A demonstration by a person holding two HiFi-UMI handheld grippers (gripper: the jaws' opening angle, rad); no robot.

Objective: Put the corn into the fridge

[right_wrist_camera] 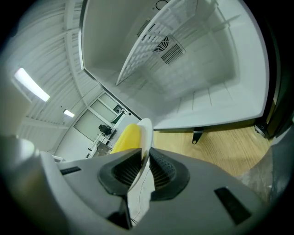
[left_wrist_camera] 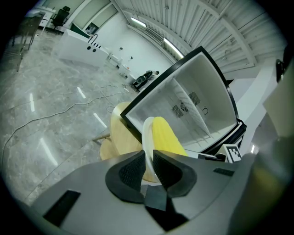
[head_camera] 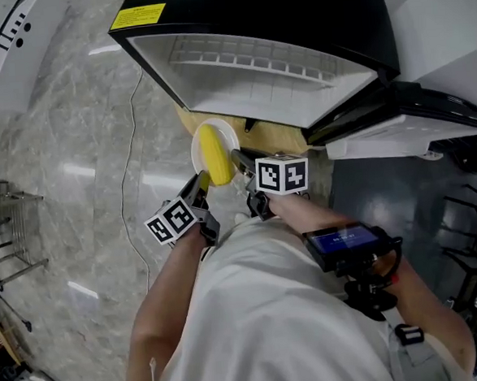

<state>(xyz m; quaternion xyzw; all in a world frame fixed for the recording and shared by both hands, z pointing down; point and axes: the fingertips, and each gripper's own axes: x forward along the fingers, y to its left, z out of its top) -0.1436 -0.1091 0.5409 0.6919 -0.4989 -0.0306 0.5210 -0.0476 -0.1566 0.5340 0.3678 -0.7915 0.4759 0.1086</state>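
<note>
A yellow corn cob (head_camera: 214, 155) lies on a small white plate (head_camera: 196, 145), held in the air in front of the open fridge (head_camera: 254, 62). My left gripper (head_camera: 201, 186) is shut on the plate's near-left rim (left_wrist_camera: 148, 137), with the corn (left_wrist_camera: 166, 137) just beyond its jaws. My right gripper (head_camera: 241, 163) is shut on the plate's right rim (right_wrist_camera: 145, 133); the corn (right_wrist_camera: 125, 137) shows to the left of it. The fridge's white interior (right_wrist_camera: 183, 78) with a wire shelf (right_wrist_camera: 151, 36) is open ahead.
The fridge stands on a round wooden table (left_wrist_camera: 120, 137) with a wood top (right_wrist_camera: 225, 142) below its door sill. The fridge door (head_camera: 405, 129) hangs open at the right. A cable (head_camera: 126, 161) runs over the marble floor. A metal rack (head_camera: 5, 234) stands at the far left.
</note>
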